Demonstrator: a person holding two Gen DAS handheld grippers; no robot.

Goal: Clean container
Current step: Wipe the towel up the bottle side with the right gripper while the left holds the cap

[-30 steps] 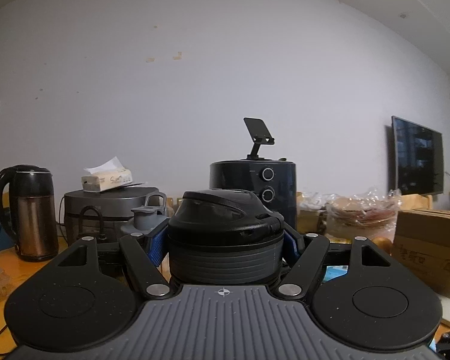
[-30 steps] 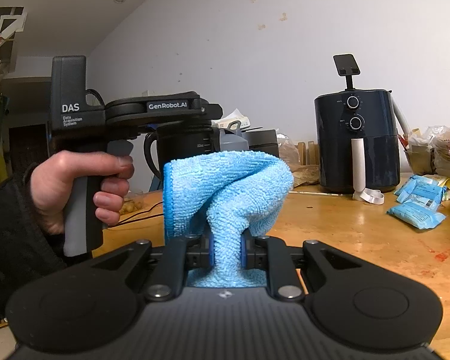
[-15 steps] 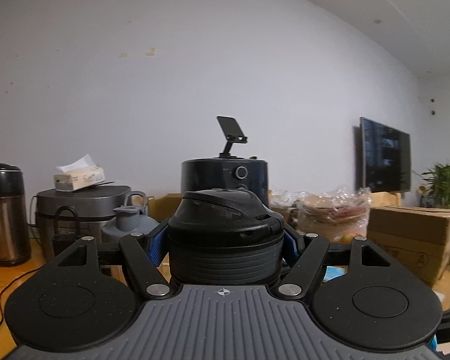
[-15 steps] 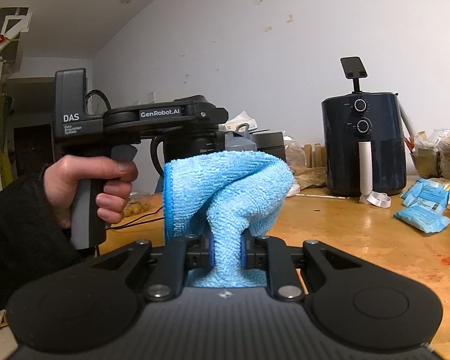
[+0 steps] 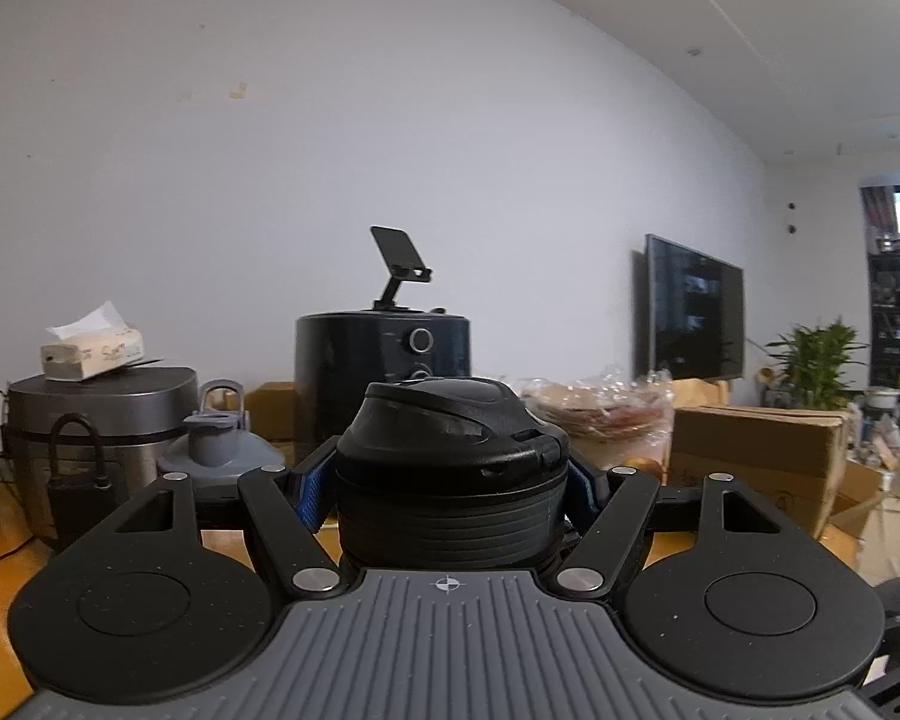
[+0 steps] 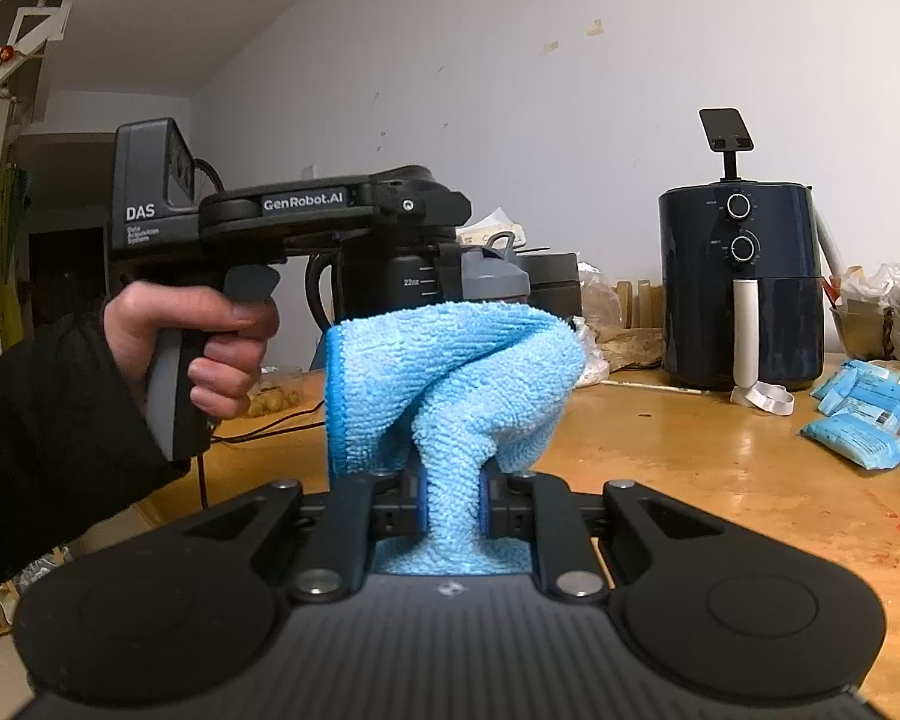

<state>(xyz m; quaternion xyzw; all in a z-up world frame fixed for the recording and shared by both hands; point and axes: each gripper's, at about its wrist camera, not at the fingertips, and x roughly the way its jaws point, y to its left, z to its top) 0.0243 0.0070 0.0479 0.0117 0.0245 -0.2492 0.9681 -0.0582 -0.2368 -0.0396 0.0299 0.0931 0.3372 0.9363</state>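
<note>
You hold one dark shaker bottle [image 5: 450,474], clamped by its ribbed lid between the blue pads of your left hand-held gripper [image 5: 450,480], raised above the worktop [image 6: 720,450]. Your right hand-held gripper [image 6: 450,504] is closing on one light blue cloth [image 6: 450,384], bunched upright just right of the bottle. Your left hand [image 6: 198,348] wraps the pistol grip. Farther right on the worktop stands one air fryer [image 6: 744,288] with two dials. Far left, one rice cooker [image 5: 102,420] carries one tissue box [image 5: 93,348]; one grey shaker bottle [image 5: 216,450] stands beside it.
</note>
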